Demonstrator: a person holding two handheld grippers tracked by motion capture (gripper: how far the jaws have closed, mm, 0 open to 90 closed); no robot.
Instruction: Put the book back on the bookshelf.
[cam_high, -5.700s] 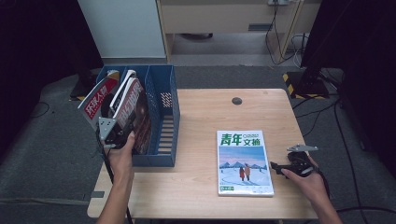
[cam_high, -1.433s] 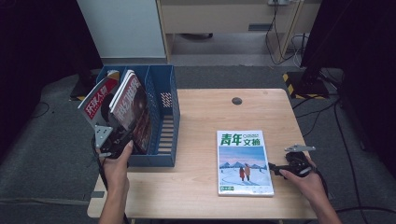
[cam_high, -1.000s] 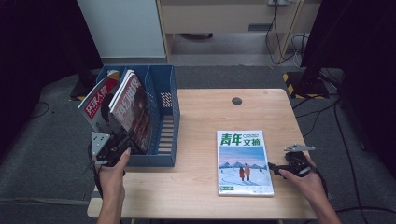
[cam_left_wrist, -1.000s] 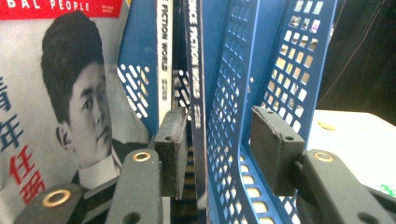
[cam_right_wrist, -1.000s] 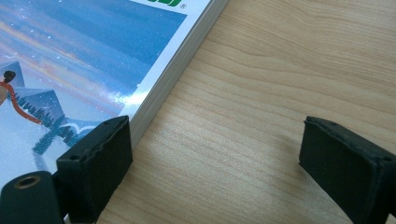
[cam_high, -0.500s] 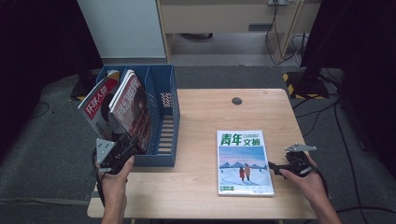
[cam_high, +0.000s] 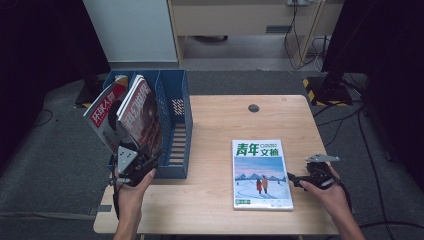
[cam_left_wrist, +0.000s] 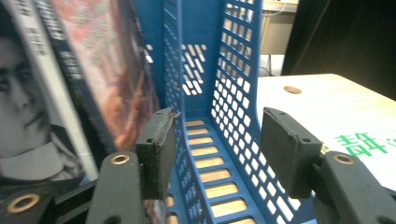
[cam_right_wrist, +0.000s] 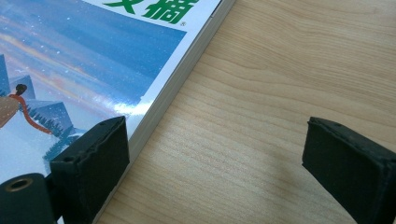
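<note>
1. Magazine (cam_high: 261, 172) with the green title lies flat on the tabletop (cam_high: 220, 120), just left of the right tool (cam_high: 294, 180) in the high view.
2. Right tool: its jaws stand wide apart with nothing between them. In the right gripper view one jaw sits over the magazine's (cam_right_wrist: 93, 60) edge, the other over bare tabletop (cam_right_wrist: 261, 93) beyond it.
3. Left tool (cam_high: 145, 167): its jaws are also spread and empty. It sits at the near end of the blue rack (cam_high: 177, 130), low against the rack's front.
4. Rack: an upright file holder with perforated walls and slotted floor, standing at the tabletop's left edge, well apart from the right tool.
5. In the left gripper view the tool (cam_left_wrist: 212, 154) looks straight into the rack (cam_left_wrist: 233, 70). An inner divider runs up from beside the left jaw, and the compartment between the jaws, ahead of them, has its slotted floor bare.
6. Two magazines stand tilted in the compartments left of that divider: a dark red one (cam_high: 142, 112) nearest the tool, and a red-and-white one with a portrait (cam_high: 105, 112) beyond it on the outer side.
7. In the left gripper view the dark red one (cam_left_wrist: 102, 65) leans just left of the left jaw, with the portrait cover (cam_left_wrist: 28, 107) farther left.
</note>
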